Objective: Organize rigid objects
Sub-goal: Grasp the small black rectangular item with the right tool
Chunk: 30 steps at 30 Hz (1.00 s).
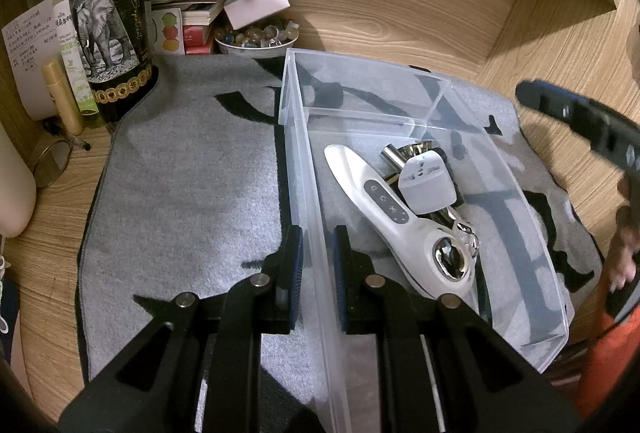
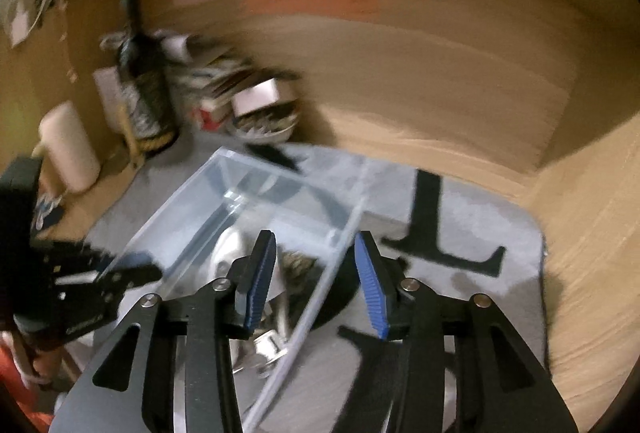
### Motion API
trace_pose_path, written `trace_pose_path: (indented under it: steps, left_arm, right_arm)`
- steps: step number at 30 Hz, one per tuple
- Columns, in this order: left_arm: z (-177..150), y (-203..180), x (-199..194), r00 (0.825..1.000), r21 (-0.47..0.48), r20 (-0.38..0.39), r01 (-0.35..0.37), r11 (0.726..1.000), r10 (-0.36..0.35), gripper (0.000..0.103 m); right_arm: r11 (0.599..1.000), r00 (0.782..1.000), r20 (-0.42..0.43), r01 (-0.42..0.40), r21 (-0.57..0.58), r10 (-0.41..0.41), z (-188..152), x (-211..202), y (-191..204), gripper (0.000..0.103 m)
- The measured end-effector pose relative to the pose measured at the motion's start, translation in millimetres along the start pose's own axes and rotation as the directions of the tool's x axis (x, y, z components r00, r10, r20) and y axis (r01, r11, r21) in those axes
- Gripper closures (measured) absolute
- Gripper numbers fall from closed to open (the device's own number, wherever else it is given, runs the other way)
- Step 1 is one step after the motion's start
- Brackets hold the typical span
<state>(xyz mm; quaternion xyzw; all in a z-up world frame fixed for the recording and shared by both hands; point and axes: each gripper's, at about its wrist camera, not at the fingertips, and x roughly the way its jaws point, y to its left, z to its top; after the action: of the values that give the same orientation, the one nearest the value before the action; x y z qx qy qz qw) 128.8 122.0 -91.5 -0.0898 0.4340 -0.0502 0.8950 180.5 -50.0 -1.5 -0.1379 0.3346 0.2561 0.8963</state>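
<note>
The bin (image 1: 520, 193) lies on the mat (image 1: 180, 193), wine bottle (image 1: 108, 33) behind-left.
</note>
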Motion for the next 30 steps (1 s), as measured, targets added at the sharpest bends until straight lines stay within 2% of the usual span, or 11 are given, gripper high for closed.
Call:
trace_pose_path:
  steps: [4, 7, 10, 19, 27, 29, 30]
  left_arm:
    - [0.1, -0.6, 0.2, 1.0, -0.001, 0.0, 0.0, 1.0, 0.0, 0.09]
    - [0.0, -0.8, 0.2, 1.0, -0.001, 0.0, 0.0, 1.0, 0.0, 0.09]
    - [0.0, -0.2, 0.2, 1.0, 0.0, 0.0, -0.001, 1.0, 0.001, 0.09]
    - [0.1, -0.3, 0.2, 1.0, 0.002, -0.001, -0.002, 1.0, 0.002, 0.09]
    - [0.5, -0.6, 0.8, 1.0, 0.003, -0.002, -0.004, 1.0, 0.004, 0.09]
    - [0.4, -1.1, 0.8, 1.0, 0.004, -0.003, -0.003, 1.0, 0.003, 0.09]
    - [0.4, -0.5, 0.8, 1.0, 0.004, -0.002, -0.003, 1.0, 0.003, 0.09]
  right_arm:
    - [0.998, 0.999, 0.01, 0.046, 0.048, -0.047, 7.9, 3.9, -23.6, 0.059]
    - [0.993, 0.996, -0.021, 0.086, 0.085, -0.084, 8.9, 16.5, -42.4, 0.059]
    - [0.986, 0.993, -0.082, 0.099, 0.137, -0.088, 4.0, 37.8, -61.3, 0.059]
    - [0.982, 0.971, -0.231, 0.1, 0.158, -0.062, -22.2, 98.1, -76.4, 0.059]
    - [0.984, 0.957, -0.288, 0.071, 0.162, -0.021, -36.8, 122.0, -75.5, 0.059]
    - [0.987, 0.959, -0.279, 0.079, 0.138, -0.038, -38.2, 120.9, -72.2, 0.063]
    - [0.988, 0.96, -0.277, 0.079, 0.133, -0.039, -38.8, 120.6, -71.4, 0.07]
